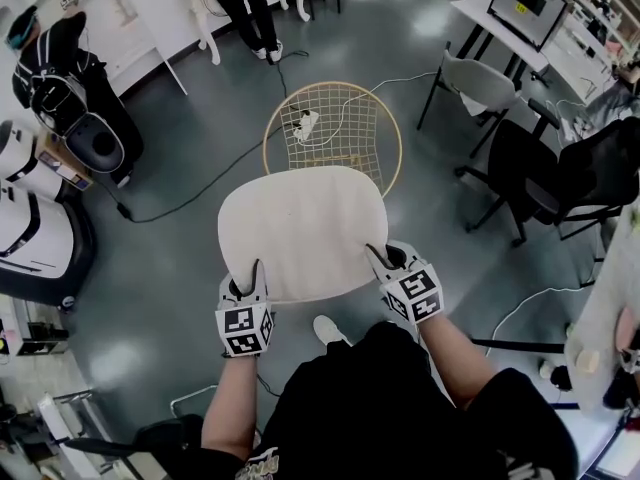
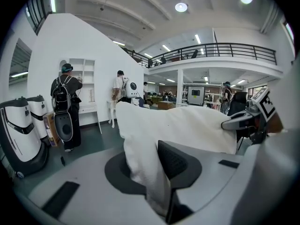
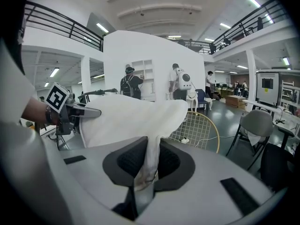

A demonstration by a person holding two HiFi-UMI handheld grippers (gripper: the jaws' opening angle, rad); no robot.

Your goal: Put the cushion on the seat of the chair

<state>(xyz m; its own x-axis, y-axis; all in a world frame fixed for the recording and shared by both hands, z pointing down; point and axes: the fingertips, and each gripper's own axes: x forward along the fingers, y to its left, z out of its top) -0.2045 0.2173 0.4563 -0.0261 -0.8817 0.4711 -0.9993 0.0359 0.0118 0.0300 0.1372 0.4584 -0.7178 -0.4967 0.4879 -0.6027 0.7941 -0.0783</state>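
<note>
The left hand-held gripper [image 1: 252, 276] is clamped on the near left corner of a flat, rounded, off-white fabric cushion [image 1: 300, 230]. The right hand-held gripper [image 1: 383, 261] pinches the near right corner, with cloth bunched between its pads. The cushion hangs in the air between them, above the grey floor [image 1: 170, 268]. In the head view its far edge overlaps the near rim of the round gold wire-mesh chair [image 1: 350, 133]; it is not on the seat. A white power strip [image 1: 305, 123] shows through the mesh. A grey plastic chair [image 1: 480, 83] and a black office chair [image 1: 535, 168] stand to the right, and white-and-black machines [image 1: 30, 218] to the left.
</note>
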